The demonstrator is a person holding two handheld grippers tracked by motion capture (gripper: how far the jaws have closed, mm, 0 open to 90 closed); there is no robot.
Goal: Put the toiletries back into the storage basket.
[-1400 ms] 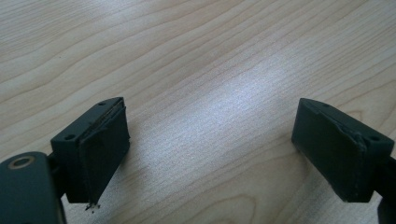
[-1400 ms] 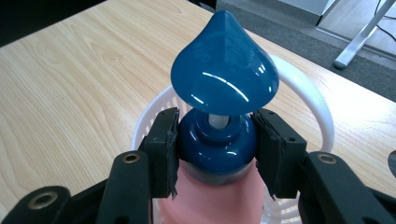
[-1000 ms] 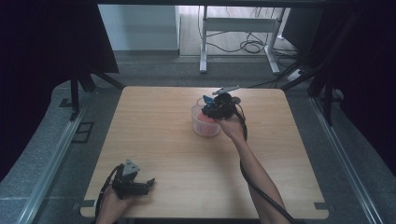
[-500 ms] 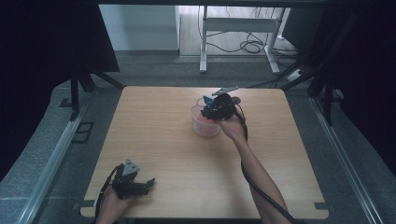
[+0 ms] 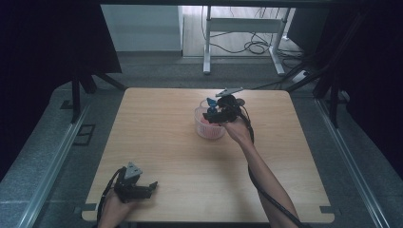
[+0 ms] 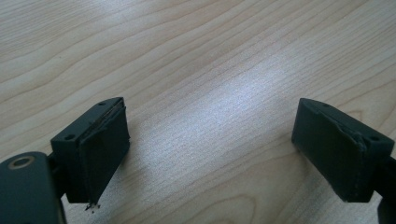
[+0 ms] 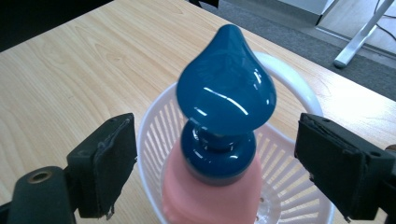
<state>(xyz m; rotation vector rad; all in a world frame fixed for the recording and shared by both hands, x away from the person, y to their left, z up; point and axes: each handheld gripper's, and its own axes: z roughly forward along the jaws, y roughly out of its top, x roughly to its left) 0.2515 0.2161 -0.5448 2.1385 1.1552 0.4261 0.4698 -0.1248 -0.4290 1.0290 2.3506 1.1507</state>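
The right gripper (image 7: pixel 215 168) has its jaws spread wide, holding nothing, one on either side of a pink bottle (image 7: pixel 210 196) with a blue teardrop cap (image 7: pixel 226 93). The bottle stands upright (long axis vertical, cap tip up) in a white slotted basket (image 7: pixel 289 182) on the wooden table (image 5: pixel 166 142). The left gripper (image 6: pixel 210 154), jaws equally wide, lies near the table's near left corner.

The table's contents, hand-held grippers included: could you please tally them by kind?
White slatted basket: 1
Pink bottle with a blue cap, standing in the basket: 1
Hand-held grippers, left hand-held gripper and right hand-held gripper, both open: 2
Total: 4
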